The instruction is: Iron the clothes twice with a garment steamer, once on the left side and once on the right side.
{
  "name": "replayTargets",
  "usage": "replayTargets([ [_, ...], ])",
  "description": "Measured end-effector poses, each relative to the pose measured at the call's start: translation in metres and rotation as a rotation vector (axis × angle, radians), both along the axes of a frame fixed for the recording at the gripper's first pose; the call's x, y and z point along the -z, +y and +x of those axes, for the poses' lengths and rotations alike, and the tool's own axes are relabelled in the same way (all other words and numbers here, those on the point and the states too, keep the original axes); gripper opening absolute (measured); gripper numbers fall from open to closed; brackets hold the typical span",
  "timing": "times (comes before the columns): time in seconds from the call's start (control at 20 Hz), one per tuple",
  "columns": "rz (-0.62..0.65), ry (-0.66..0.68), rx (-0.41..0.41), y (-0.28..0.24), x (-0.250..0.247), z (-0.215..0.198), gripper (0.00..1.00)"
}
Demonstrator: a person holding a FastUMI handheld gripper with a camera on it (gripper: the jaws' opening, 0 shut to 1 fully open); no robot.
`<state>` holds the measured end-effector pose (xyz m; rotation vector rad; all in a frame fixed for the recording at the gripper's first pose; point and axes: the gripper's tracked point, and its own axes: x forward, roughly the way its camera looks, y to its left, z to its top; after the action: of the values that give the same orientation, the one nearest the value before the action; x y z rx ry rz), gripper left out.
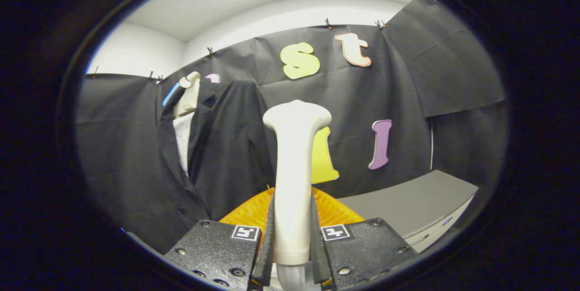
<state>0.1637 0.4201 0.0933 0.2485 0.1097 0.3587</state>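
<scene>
The dark jacket (pixel 217 146) hangs against the booth wall at about ten o'clock from the fingers, well beyond them, on a pale form (pixel 188 96) whose neck shows above the collar, with a white shirt strip at the open front. Hanging it upright likely lets the cloth fall flat for steaming.

A grey tabletop (pixel 417 205) lies at about two o'clock, off to the side of the jacket.

The steamer (pixel 294 168) stands upright between the fingers, its wide head on top and a hose end below. The gripper (pixel 292 241) pinches its handle from both sides, low down, probably so the head stays free to meet the cloth. An orange ribbed piece (pixel 333 211) sits just behind the handle.

No brand or readable writing shows; the fingers carry only square markers.
</scene>
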Motion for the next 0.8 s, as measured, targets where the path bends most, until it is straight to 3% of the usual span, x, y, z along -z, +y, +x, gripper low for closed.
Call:
replayTargets([
  [0.4, -0.003, -0.211, -0.042, 0.063, -0.051, -0.026, 0.36],
  [0.8, -0.029, -0.289, -0.051, 0.118, -0.077, -0.034, 0.36],
])
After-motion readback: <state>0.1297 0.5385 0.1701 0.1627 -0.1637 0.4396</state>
